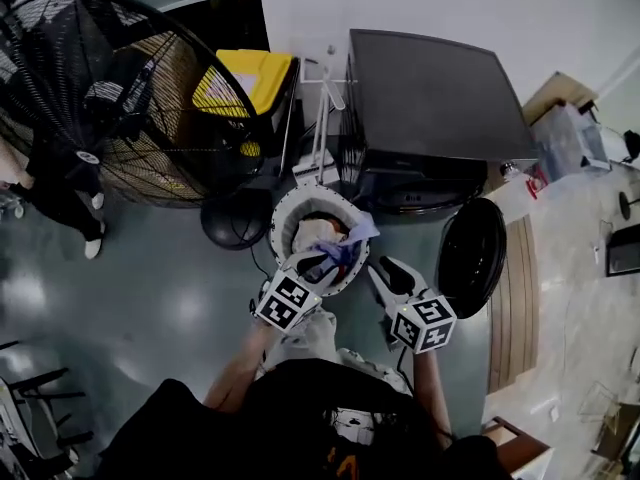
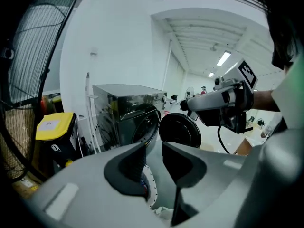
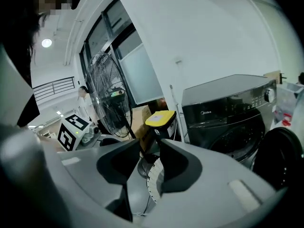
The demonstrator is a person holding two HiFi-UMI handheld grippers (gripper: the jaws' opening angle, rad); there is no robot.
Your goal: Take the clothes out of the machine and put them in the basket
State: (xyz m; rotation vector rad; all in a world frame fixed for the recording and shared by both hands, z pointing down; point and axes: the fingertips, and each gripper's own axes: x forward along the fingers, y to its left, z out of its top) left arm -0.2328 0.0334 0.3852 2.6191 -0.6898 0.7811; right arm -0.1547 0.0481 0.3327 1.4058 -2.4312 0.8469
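The white perforated basket stands on the floor before the dark washing machine, whose round door hangs open to the right. White and purple-blue clothes lie heaped in the basket. My left gripper hovers over the basket's near rim, and my right gripper is just to the right of it. In the left gripper view the gripper is open and empty, with the basket rim below. The right gripper is also open, with nothing between its jaws.
A big black floor fan stands to the left. A yellow-lidded bin sits between it and the machine. A person in dark clothes stands at the far left. Boxes and a wooden board lie to the right.
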